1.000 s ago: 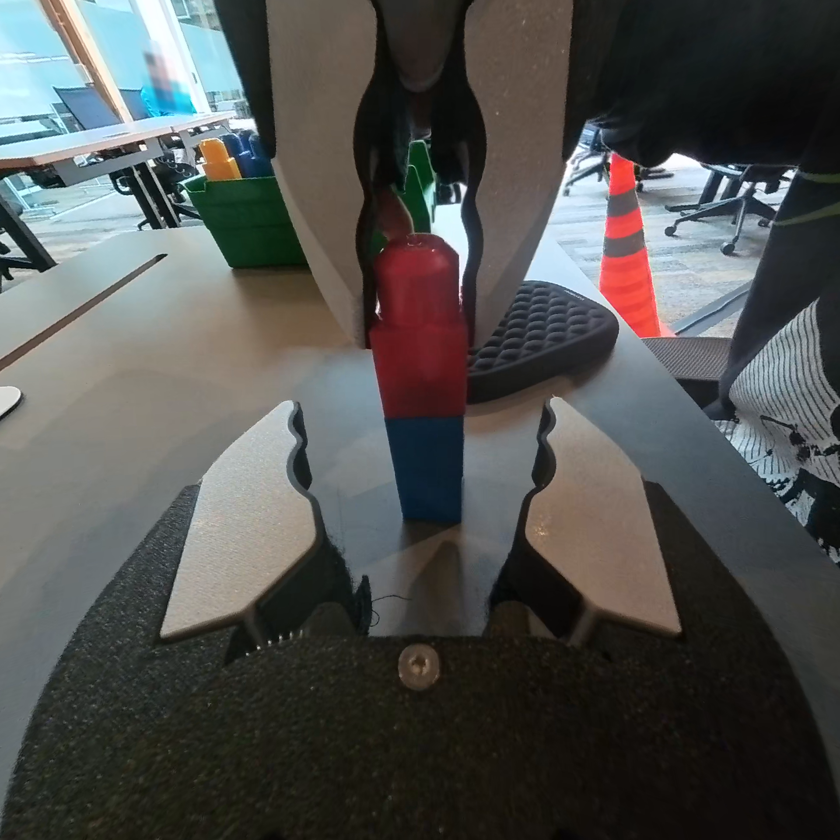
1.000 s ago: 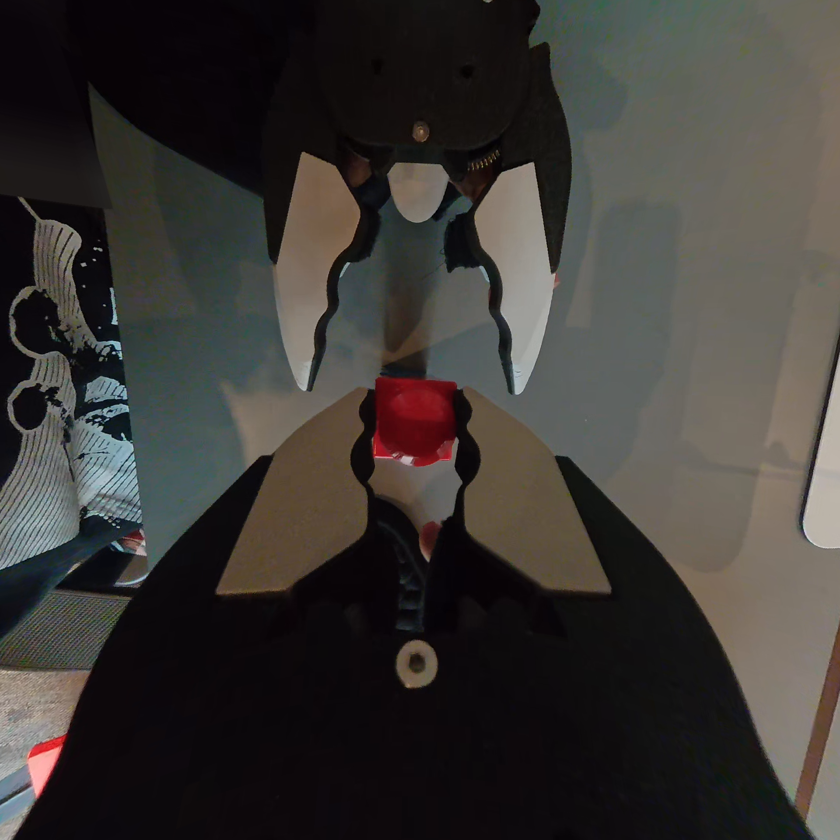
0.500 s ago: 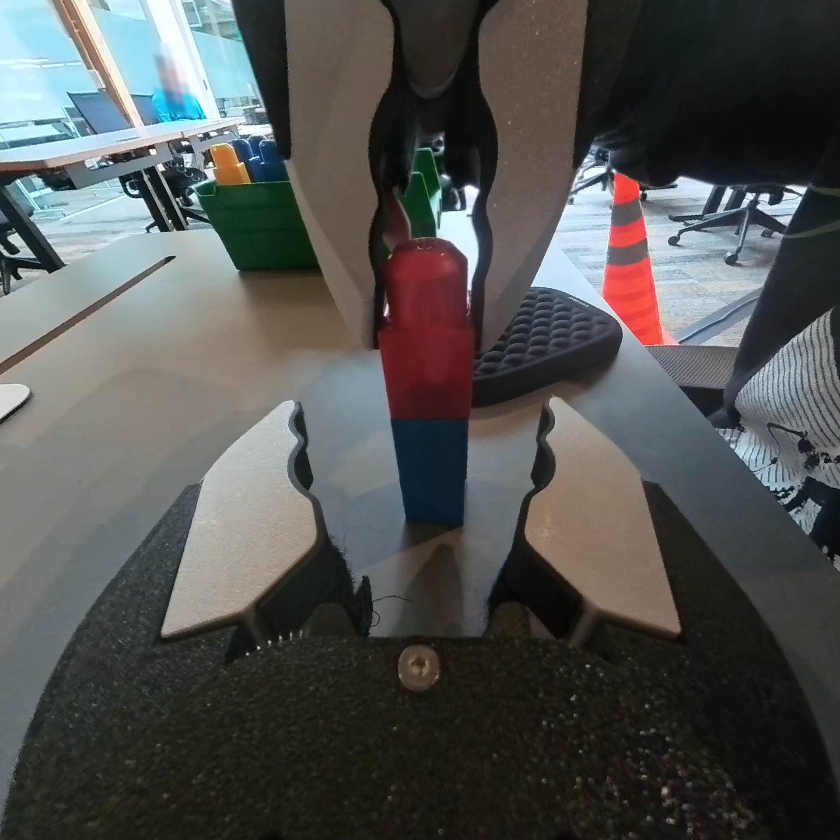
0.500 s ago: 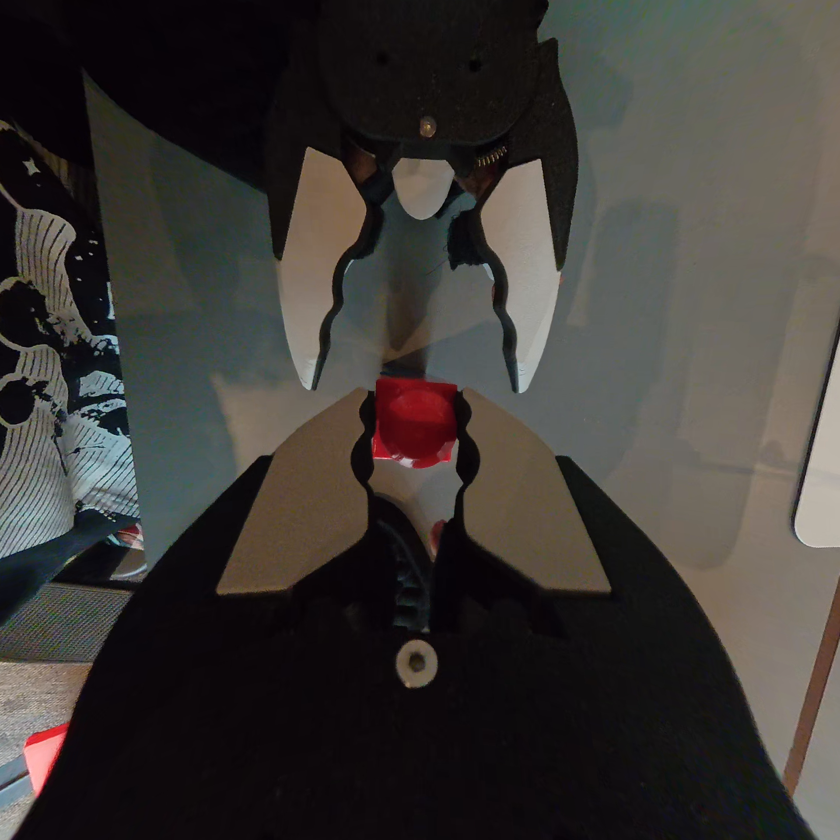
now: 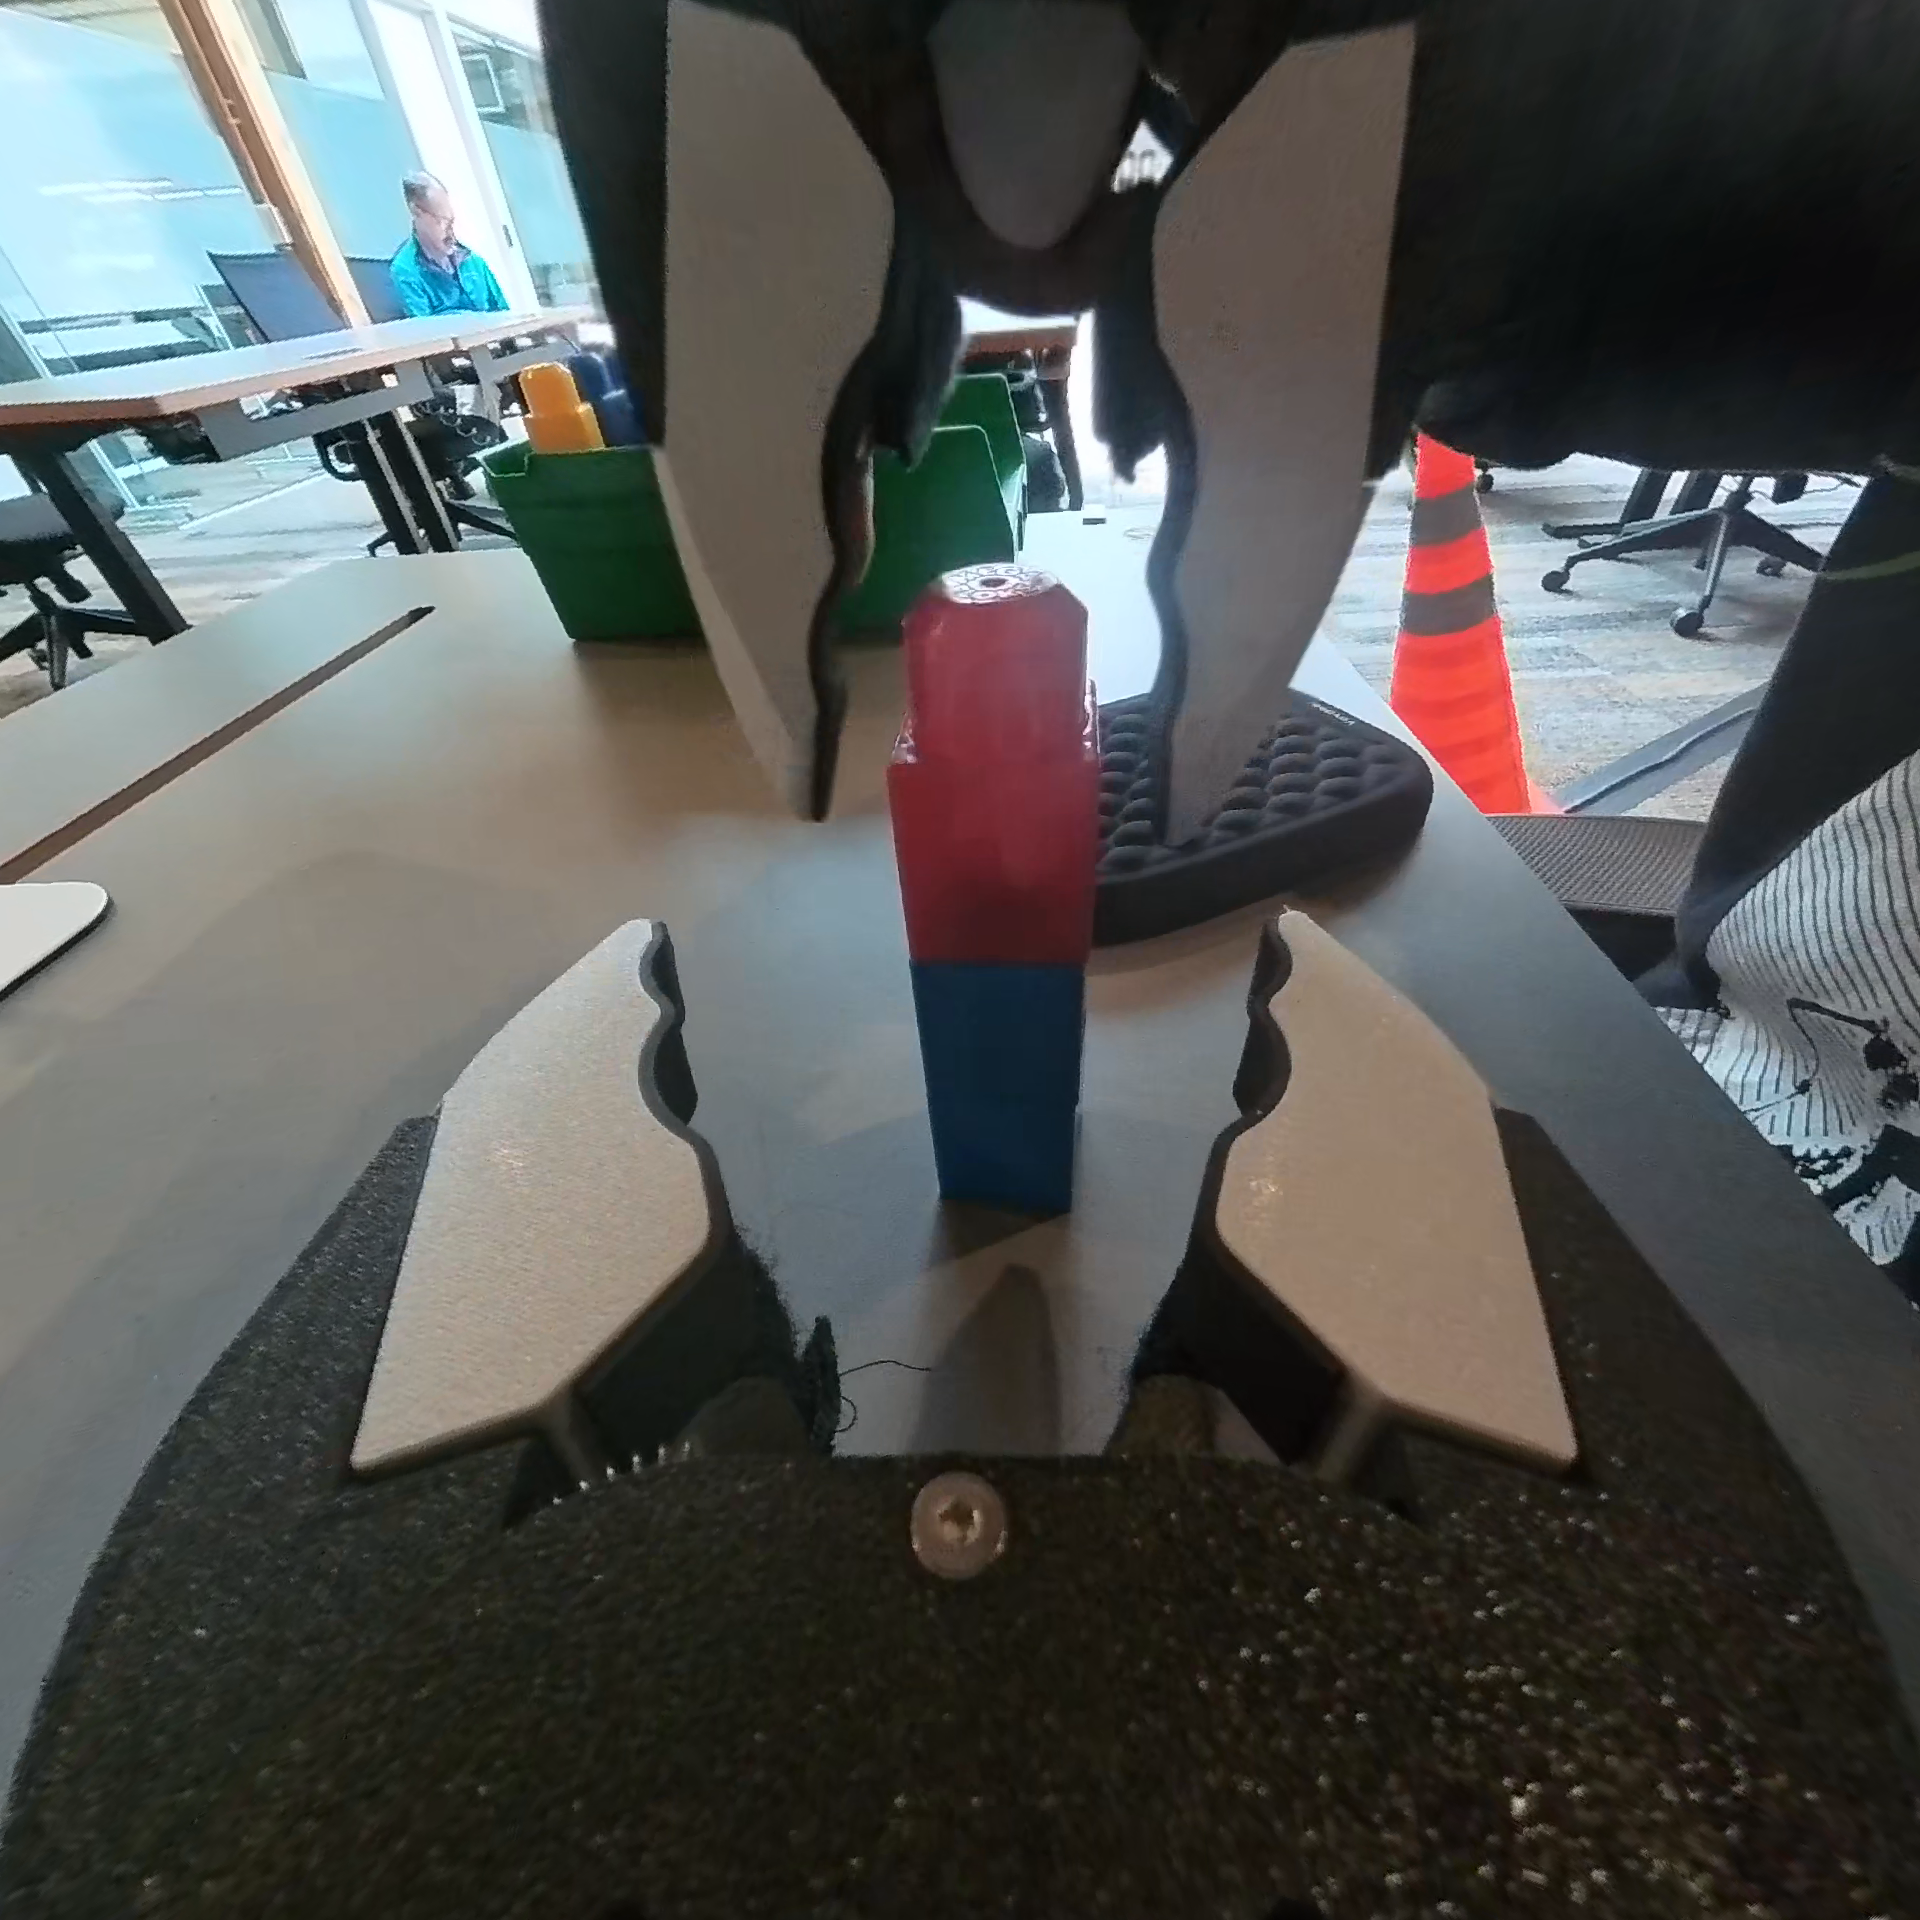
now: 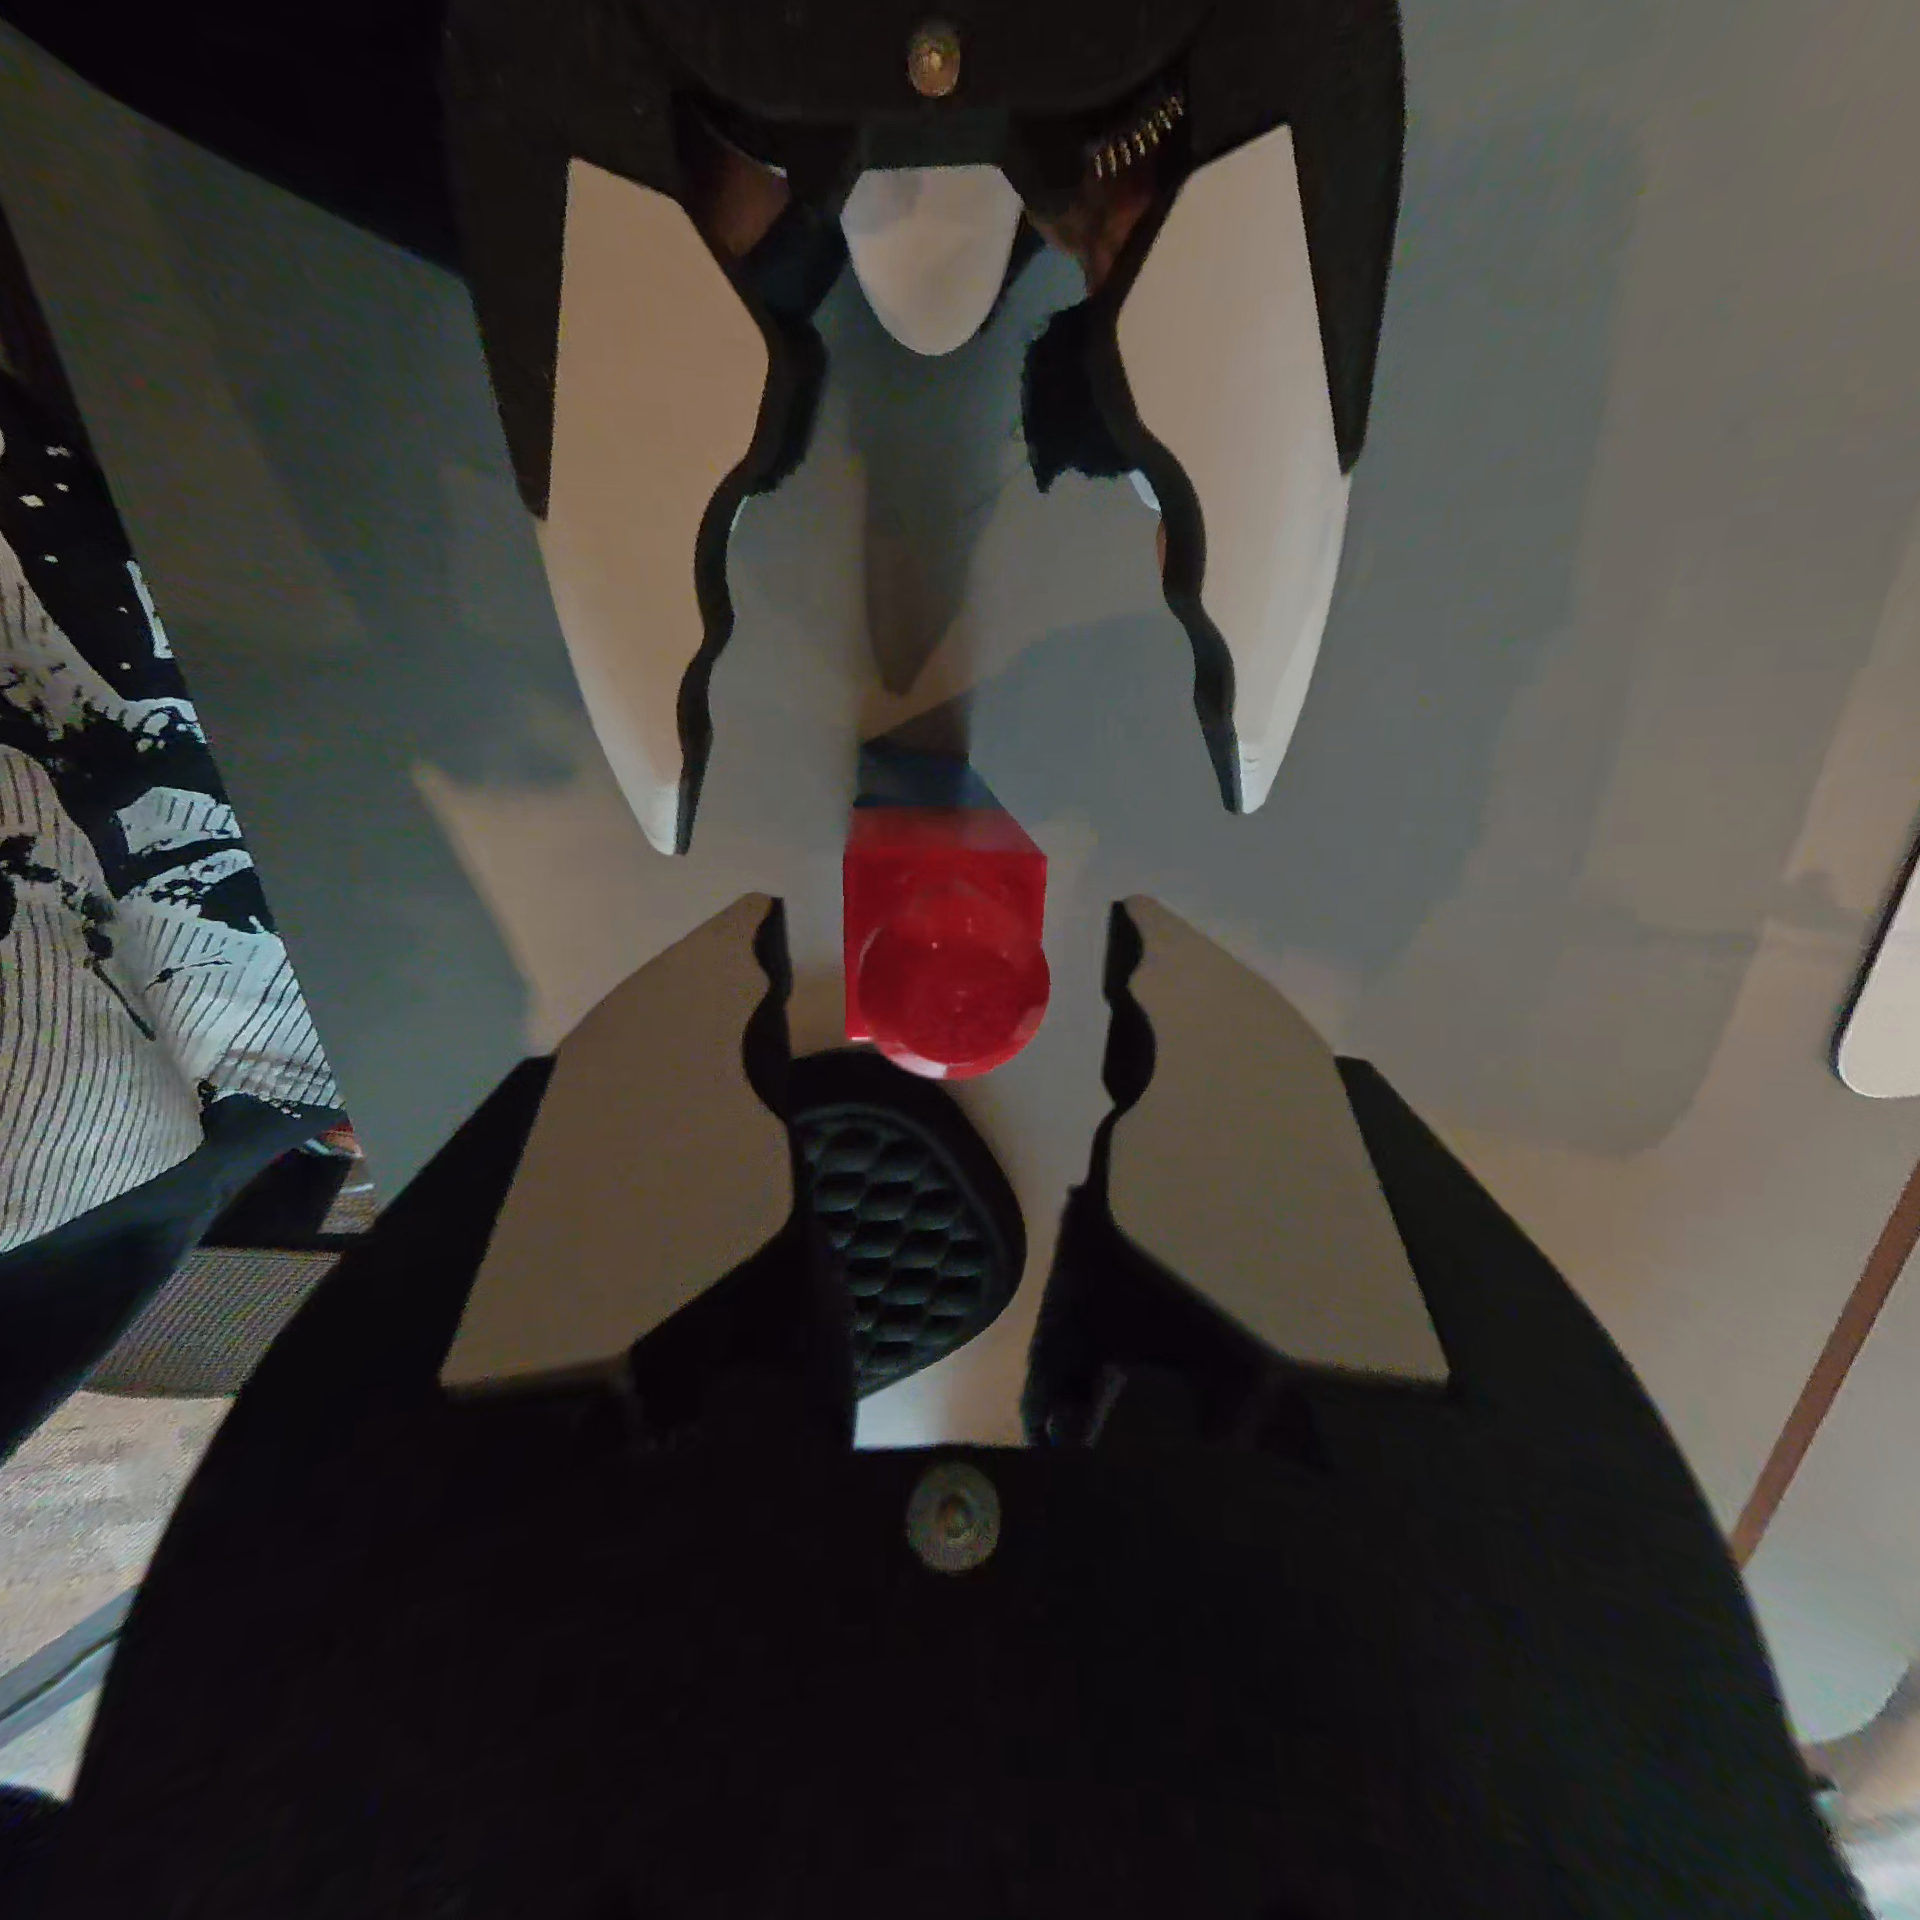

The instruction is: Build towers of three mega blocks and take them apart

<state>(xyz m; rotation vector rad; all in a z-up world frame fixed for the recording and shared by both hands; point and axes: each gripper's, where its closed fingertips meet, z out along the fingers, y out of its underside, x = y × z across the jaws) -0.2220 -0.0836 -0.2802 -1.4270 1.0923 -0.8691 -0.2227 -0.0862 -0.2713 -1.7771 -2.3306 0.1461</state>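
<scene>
A red block tops a blue base to form an upright tower on the grey table. My left gripper is open at table level, its fingers either side of the blue base and apart from it. My right gripper comes down from above, open, its fingertips either side of the red block's stud without touching. In the right wrist view the red block is seen from above between my right gripper's open fingers. The left gripper is open just beyond it.
A black honeycomb pad lies just behind the tower. A green bin with orange and blue blocks stands farther back. A white object lies at the left edge. The table's edge runs along the right, with an orange cone beyond.
My right gripper has opened and let go of the red block, and has risen slightly. The tower stands on its own. My left gripper stays open.
</scene>
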